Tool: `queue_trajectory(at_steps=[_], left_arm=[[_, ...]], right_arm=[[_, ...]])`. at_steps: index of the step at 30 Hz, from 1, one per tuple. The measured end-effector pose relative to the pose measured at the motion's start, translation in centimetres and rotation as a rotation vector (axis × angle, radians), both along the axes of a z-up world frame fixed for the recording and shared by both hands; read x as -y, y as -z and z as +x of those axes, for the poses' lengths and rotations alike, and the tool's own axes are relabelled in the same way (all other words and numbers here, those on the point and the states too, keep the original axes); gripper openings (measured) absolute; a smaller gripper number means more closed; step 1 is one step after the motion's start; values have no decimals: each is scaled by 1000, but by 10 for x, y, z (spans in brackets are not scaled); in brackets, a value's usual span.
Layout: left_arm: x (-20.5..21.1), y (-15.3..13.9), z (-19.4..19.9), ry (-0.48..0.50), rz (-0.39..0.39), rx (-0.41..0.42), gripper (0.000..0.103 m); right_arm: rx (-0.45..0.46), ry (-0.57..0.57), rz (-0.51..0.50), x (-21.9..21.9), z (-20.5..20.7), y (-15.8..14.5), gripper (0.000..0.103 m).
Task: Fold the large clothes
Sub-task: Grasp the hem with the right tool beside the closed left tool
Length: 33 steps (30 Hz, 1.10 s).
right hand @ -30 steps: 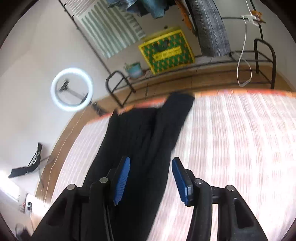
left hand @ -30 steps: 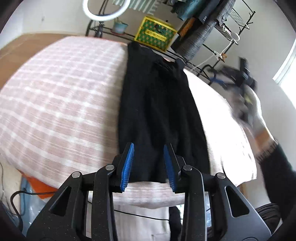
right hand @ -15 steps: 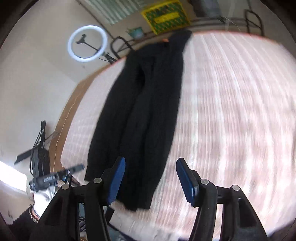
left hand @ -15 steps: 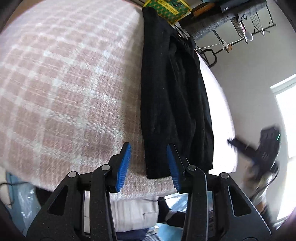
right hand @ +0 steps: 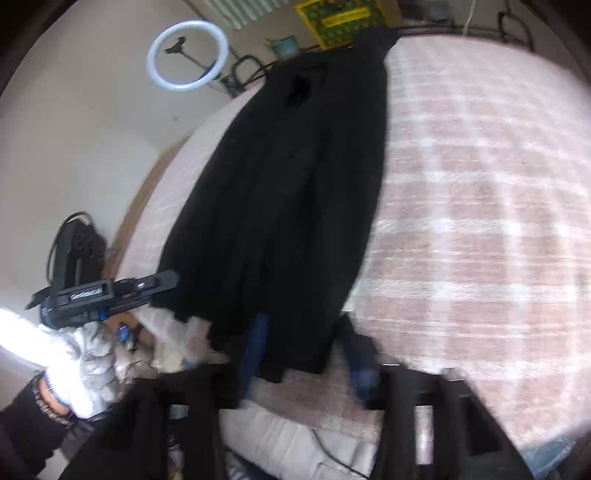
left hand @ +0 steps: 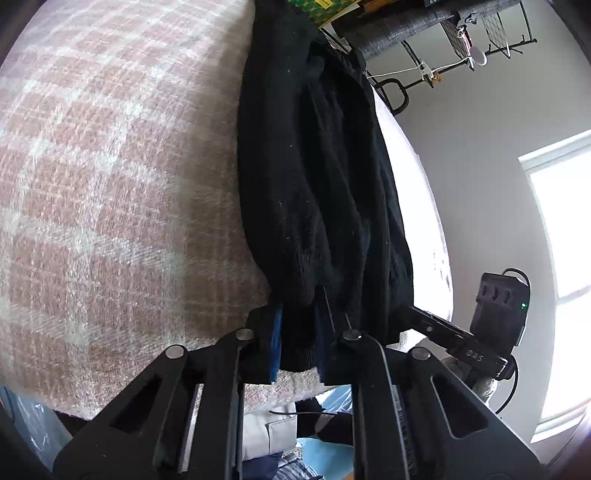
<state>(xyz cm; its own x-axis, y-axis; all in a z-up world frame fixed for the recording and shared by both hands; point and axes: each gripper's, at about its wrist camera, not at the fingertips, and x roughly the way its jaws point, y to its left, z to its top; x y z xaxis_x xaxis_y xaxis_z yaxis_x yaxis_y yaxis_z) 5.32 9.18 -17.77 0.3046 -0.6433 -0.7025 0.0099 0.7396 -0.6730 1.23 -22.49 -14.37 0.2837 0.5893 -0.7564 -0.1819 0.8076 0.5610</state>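
Note:
A long black garment lies lengthwise on a pink plaid cover, its hem at the near edge. In the left wrist view my left gripper has the hem's left corner between its blue pads, and its jaws are closing onto the cloth. The right wrist view is blurred. It shows the garment with its other hem corner between the pads of my right gripper, whose jaws are closing, with a gap still showing beside the right pad. Each gripper appears in the other's view, right and left, and a gloved hand holds the left one.
The cover's near edge drops off just under the hem, with white cloth and bags below. At the far end stand a ring light, a yellow-green crate and a clothes rack. A bright window is on the right.
Both grippers came down to the garment's hem at the near edge. The left jaws narrowed onto the left corner. The right gripper swung across to the other corner and its jaws narrowed.

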Motion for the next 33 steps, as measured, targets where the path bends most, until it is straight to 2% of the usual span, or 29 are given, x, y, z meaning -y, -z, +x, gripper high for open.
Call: queue_trajectory(at_steps=[1,2,4,6,8,10,13,15,21,24,29,33], left_arm=[[2,-5,0,6,6,14,11],[3,-12,-2,6,4,31,11],[0,-29,-9,-8,-25,60,10],[-7,-42,-15,-21,-50,89,10],[-12,-46,-17,-30,-50,98,10],[-13,-29,-12,-24,-17,55,10],[-9,-5,-5,-22,42,-6,10],[-10,-6,-4,-23,29,-8,10],[-11,-44,13,-1,4,59,10],[-9,-62,29,23,20,92,10],[-5,-93,57,26,26,146,10],[-4,-97,90,21,36,175,10]], right_arm=[[-10,-2,14,1,1,1,11],[-22,13,34,5,1,-1,8],[-34,49,128,17,-5,-12,6],[7,62,181,29,-14,-34,5],[60,48,165,32,-18,-48,5],[21,35,139,27,-12,-33,5],[-86,27,62,12,-7,1,5],[-85,23,73,10,-6,2,5],[-45,34,149,27,7,-25,5],[-29,49,181,30,21,-39,5],[17,53,129,32,56,-65,5],[76,66,84,29,94,-81,5]])
